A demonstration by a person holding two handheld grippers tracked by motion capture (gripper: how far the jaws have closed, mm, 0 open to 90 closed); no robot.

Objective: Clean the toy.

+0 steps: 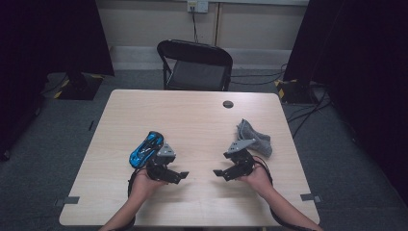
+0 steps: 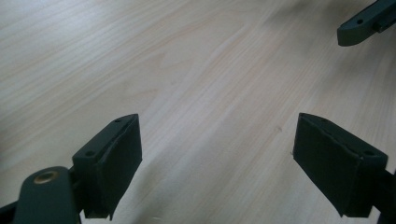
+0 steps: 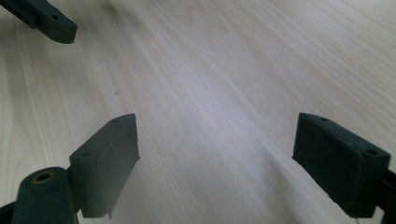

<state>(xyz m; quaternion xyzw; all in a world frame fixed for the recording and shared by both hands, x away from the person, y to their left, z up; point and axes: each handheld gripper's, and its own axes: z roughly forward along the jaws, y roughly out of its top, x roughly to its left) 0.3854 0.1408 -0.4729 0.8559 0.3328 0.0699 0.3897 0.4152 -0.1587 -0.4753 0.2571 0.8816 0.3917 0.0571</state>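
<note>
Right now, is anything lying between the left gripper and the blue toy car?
Nothing visible. The blue toy car lies on the table just beyond the left gripper, whose open jaws point toward the right gripper, not the car.

My worktop point(image 1: 202, 120) is pale wood-grain laminate — smooth, with a soft sheen. The toy car point(image 1: 146, 148) looks like glossy blue and black plastic. The cloth point(image 1: 255, 137) is grey, soft and matt, crumpled. My left claw point(image 2: 217, 154) and right claw point(image 3: 217, 158) have black pads point(image 2: 119, 154) — matt, rubbery, faintly scuffed.
</note>
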